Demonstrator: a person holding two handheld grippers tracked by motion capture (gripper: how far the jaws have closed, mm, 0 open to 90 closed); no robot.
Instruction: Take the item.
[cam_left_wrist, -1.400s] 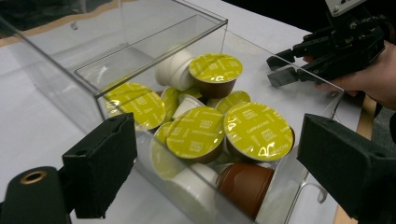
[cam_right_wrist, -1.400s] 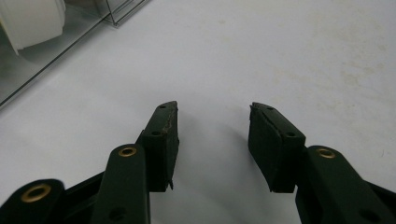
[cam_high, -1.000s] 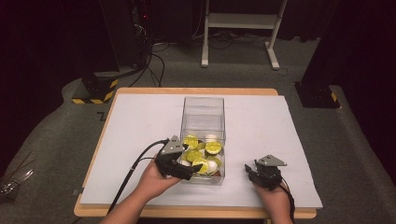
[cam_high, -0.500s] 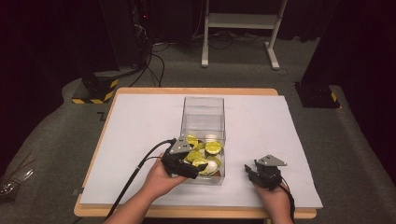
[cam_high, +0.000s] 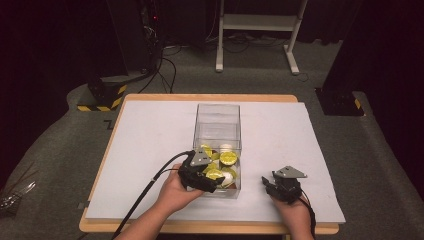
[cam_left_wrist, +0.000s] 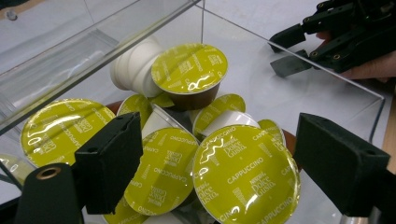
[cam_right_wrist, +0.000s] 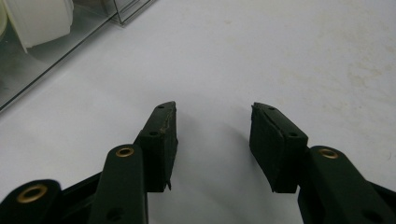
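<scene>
Lower capsules (cam_left_wrist: 140, 105) half-buried under yellow-lidded top ones.

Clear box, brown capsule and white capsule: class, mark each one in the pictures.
clear box (cam_high: 218, 116), high view, far wall.
brown capsule (cam_left_wrist: 190, 69), left gripper view, green foil lid.
white capsule (cam_left_wrist: 133, 67), left gripper view, ribbed side.

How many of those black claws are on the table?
2. The left claw reaches into the clear box among the green-lidded coffee capsules; its jaws have just been closing, nothing gripped. The right claw rests open on the white tabletop, right of the box.
</scene>
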